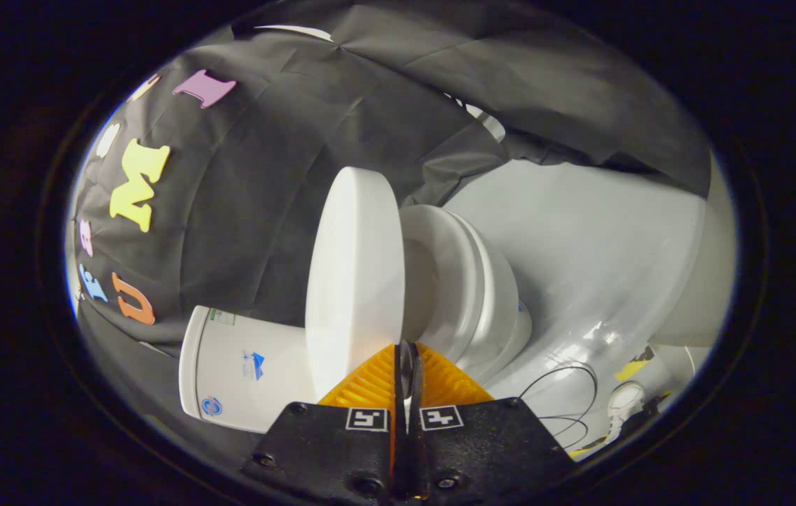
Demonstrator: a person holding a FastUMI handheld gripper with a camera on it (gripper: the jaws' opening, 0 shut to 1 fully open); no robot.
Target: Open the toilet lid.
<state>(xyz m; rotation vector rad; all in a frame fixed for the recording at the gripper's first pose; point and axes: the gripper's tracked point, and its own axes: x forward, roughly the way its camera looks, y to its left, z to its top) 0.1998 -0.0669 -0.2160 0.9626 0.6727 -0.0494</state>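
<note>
So the gripper [408, 365] is pinched nearly closed, fingers clamped on the edge of the white toilet lid [355, 274]. Lid's lifted well clear of the seat [450, 281], tank [243, 369] beyond it. Black cable [566, 400] lies on the white floor [594, 239].

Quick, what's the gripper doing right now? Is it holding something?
Gripper: fingers closed together at the front edge of the raised toilet lid; whether they pinch it cannot be told.

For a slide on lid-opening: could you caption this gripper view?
Gripper pinched on the raised toilet lid's edge, seat and tank exposed.
</note>
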